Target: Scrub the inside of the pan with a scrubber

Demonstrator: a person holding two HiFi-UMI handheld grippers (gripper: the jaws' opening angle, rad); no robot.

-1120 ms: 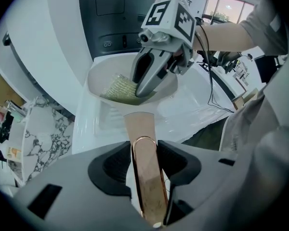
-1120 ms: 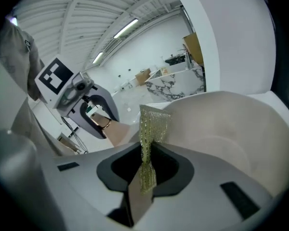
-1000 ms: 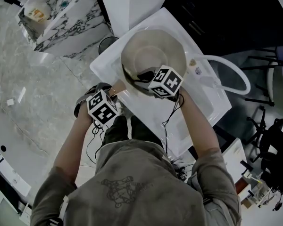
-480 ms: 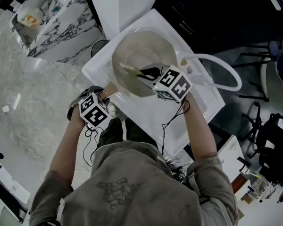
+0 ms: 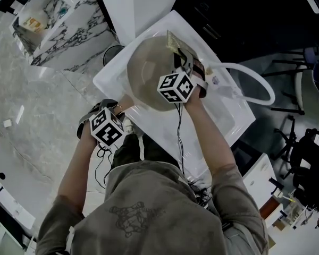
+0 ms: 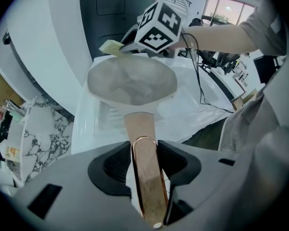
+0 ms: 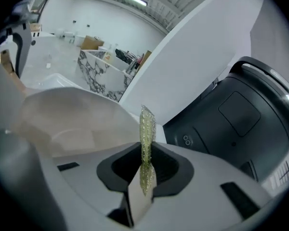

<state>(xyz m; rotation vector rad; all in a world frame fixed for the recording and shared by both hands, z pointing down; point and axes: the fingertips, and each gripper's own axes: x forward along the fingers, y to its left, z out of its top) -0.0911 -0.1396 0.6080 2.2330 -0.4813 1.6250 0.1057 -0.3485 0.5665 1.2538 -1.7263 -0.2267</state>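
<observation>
The beige pan (image 5: 146, 73) sits tilted over the white sink (image 5: 223, 118). My left gripper (image 5: 119, 118) is shut on the pan's wooden handle (image 6: 145, 165), which runs between its jaws in the left gripper view. My right gripper (image 5: 183, 60) reaches over the pan's far rim, shut on a thin yellow-green scrubber (image 7: 146, 138) that stands edge-on between its jaws. In the head view the scrubber (image 5: 176, 42) lies at the pan's far edge. From the left gripper view the pan (image 6: 132, 83) shows its pale inside, with the scrubber (image 6: 111, 47) and right gripper (image 6: 135, 44) at its back rim.
A white hose (image 5: 258, 81) loops at the sink's right. A marble-patterned counter (image 5: 69, 28) stands at the far left, and a black round bin (image 5: 116, 52) beside the sink. A dark appliance (image 7: 241, 114) and a white slanted panel (image 7: 197, 57) rise behind the pan.
My right gripper has moved with the scrubber from the pan's near middle across to its far rim. The left gripper and the handle have stayed almost still.
</observation>
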